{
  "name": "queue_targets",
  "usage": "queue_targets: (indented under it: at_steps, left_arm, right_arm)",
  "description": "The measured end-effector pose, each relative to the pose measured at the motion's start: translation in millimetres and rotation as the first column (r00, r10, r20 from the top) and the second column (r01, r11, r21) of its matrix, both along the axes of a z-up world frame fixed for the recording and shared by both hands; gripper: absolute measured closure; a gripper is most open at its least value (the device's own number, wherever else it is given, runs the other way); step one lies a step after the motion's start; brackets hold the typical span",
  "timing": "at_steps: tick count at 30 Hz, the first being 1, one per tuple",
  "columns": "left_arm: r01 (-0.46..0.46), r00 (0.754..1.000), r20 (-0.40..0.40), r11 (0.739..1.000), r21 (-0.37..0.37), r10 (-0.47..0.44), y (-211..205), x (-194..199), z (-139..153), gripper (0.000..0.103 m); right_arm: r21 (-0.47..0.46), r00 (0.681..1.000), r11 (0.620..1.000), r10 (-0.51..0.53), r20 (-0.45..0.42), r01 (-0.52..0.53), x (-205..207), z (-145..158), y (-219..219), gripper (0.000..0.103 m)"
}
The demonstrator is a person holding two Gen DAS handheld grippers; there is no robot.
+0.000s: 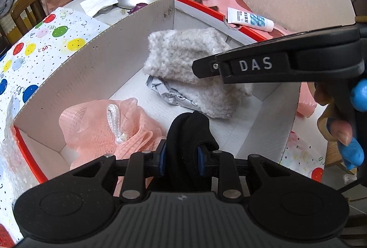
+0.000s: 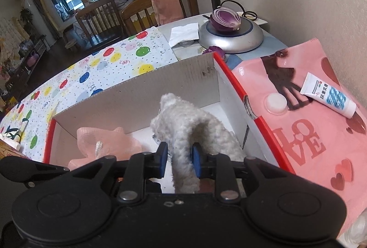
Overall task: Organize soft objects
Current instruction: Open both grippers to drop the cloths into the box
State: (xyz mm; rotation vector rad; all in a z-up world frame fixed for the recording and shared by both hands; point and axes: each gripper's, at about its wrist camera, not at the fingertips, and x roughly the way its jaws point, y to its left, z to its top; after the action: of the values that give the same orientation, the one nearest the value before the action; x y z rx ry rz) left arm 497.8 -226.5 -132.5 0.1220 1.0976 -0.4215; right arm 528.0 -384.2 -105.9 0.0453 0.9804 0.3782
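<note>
The left tongs (image 1: 181, 162) grip a black sock (image 1: 190, 131) over the box (image 1: 75, 69), beside the pink mesh sponge (image 1: 91, 124). The right tongs (image 2: 180, 162) pinch the fluffy white cloth (image 2: 183, 131) inside it. Each should lower fully before letting go, so nothing drapes over the rim.

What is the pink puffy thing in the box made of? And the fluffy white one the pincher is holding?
The pink bath pouf looks like gathered plastic netting: fine mesh folds, slightly shiny, with a white cord loop. The white fluffy cloth, held by the right gripper, looks like soft curly fleece, matte and nubbly, maybe plush fabric.
</note>
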Motion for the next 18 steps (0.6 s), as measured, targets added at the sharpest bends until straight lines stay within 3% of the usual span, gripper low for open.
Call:
queue_targets:
  at_steps: [12,13,15,18]
  left_arm:
    - [-0.029,0.999,0.027,0.999,-0.031,0.030,11,-10,13,0.071]
    - [-0.031,0.999,0.029,0.999,-0.040,0.032,12,-11,15,0.067]
    - [-0.030,0.999,0.042,0.998,-0.053,0.032,15,-15,18,0.031]
    - [-0.014,0.995,0.093,0.998,-0.066,0.020,17,-23,27,0.026]
  right_arm:
    - [0.033,1.000,0.999,-0.016,0.015,0.016,-16,23,-9,0.061]
    - [0.037,1.000,0.999,-0.019,0.017,0.019,-18,26,-10,0.059]
    - [0.042,1.000,0.999,-0.020,0.022,0.019,-22,31,-11,0.055]
    - [0.050,0.999,0.998,-0.026,0.038,0.024,-31,41,-13,0.048]
